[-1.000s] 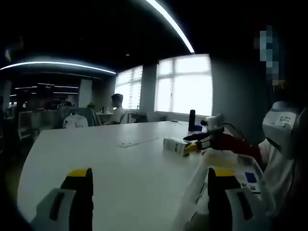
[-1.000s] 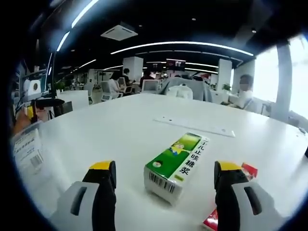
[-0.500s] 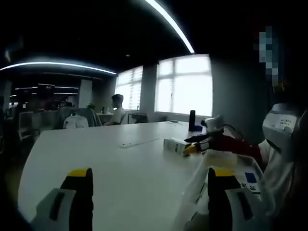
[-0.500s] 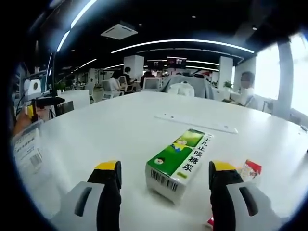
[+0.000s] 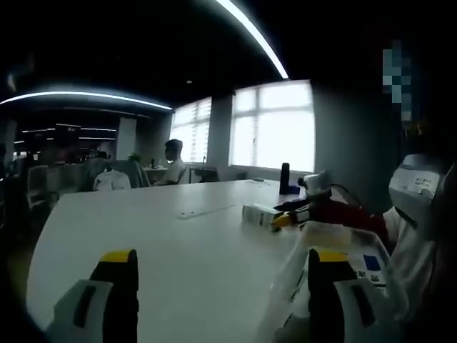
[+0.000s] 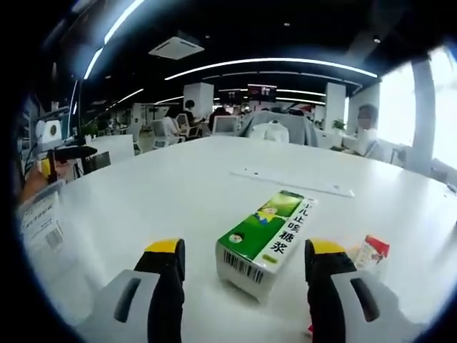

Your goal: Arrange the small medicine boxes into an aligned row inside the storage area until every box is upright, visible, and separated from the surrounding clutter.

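Note:
A green and white medicine box point(image 6: 265, 239) lies flat on the white table point(image 6: 178, 186), straight ahead of my right gripper point(image 6: 239, 257). Its jaws stand open on either side of the box's near end without touching it. A small red and white box point(image 6: 371, 251) lies just right of the right jaw. In the left gripper view the same green box point(image 5: 258, 215) lies far off with the right gripper point(image 5: 310, 204) beside it. My left gripper point(image 5: 218, 275) is open over bare table. A clear container point(image 5: 343, 257) with a labelled box sits by its right jaw.
A long flat white strip point(image 6: 291, 182) lies further out on the table. A dark bottle point(image 5: 284, 179) stands near the far edge by the windows. People sit at desks in the background. A labelled white box point(image 6: 39, 221) shows at the left edge.
My right gripper's jaws have narrowed a little around the green box and the camera has eased slightly toward it. The left gripper has not moved.

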